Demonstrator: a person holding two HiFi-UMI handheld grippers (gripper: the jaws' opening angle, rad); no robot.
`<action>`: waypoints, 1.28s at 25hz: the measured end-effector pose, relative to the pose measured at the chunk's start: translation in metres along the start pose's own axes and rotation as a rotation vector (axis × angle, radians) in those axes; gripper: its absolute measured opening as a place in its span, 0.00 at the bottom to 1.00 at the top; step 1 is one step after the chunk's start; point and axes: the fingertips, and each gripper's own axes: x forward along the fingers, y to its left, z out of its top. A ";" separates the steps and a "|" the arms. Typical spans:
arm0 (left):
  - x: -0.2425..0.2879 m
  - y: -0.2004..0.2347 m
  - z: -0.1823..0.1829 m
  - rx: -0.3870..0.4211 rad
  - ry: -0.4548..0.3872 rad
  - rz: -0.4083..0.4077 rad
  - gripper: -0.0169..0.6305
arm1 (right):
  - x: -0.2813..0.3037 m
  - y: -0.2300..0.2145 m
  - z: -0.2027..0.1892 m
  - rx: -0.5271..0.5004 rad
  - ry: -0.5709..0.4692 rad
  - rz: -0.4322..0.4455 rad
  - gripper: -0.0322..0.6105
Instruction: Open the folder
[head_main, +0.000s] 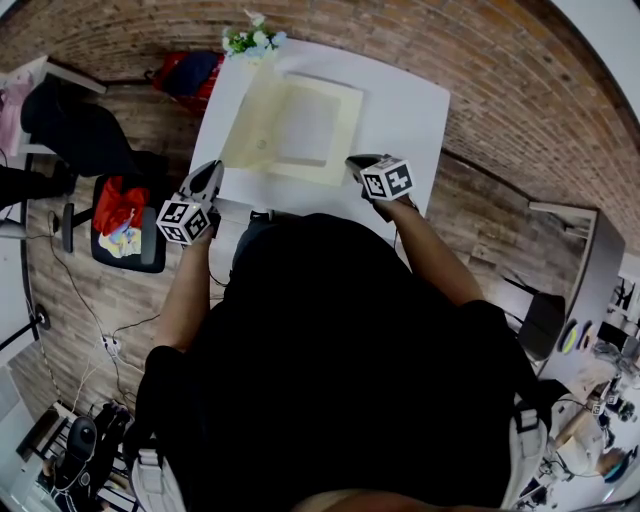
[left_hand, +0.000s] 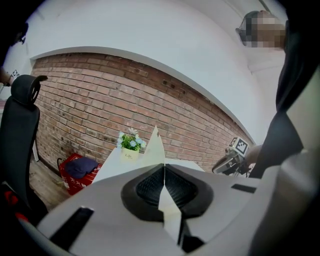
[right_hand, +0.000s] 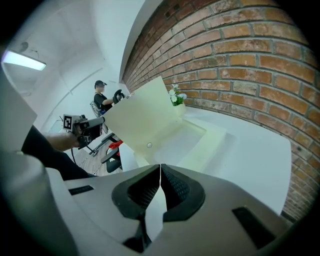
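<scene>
While the cream folder (head_main: 320, 125) lies on the white table (head_main: 410, 100) with its cover (head_main: 255, 120) standing up on the left, both grippers are clamped on it. The left gripper (left_hand: 164, 172) pinches the raised cover's edge, and the right gripper (right_hand: 160, 172) has its jaws closed on the folder's near edge. Only readable text is "Life" on the little flower pot (left_hand: 130, 156) at the table's far corner. The red box (left_hand: 75, 172) on the floor has white characters, too small to read.

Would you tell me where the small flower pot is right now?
In the head view, the flower pot stands at the white table's far left corner, just beyond the folder.
</scene>
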 end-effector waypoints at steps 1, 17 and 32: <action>-0.001 0.003 -0.001 -0.009 -0.003 0.006 0.05 | 0.000 0.000 0.000 0.002 0.000 -0.001 0.09; -0.023 0.049 -0.015 -0.064 0.000 0.119 0.05 | 0.005 0.002 0.004 0.001 0.006 0.002 0.09; -0.038 0.090 -0.032 -0.141 0.021 0.170 0.05 | 0.016 0.007 0.010 0.028 0.004 -0.003 0.09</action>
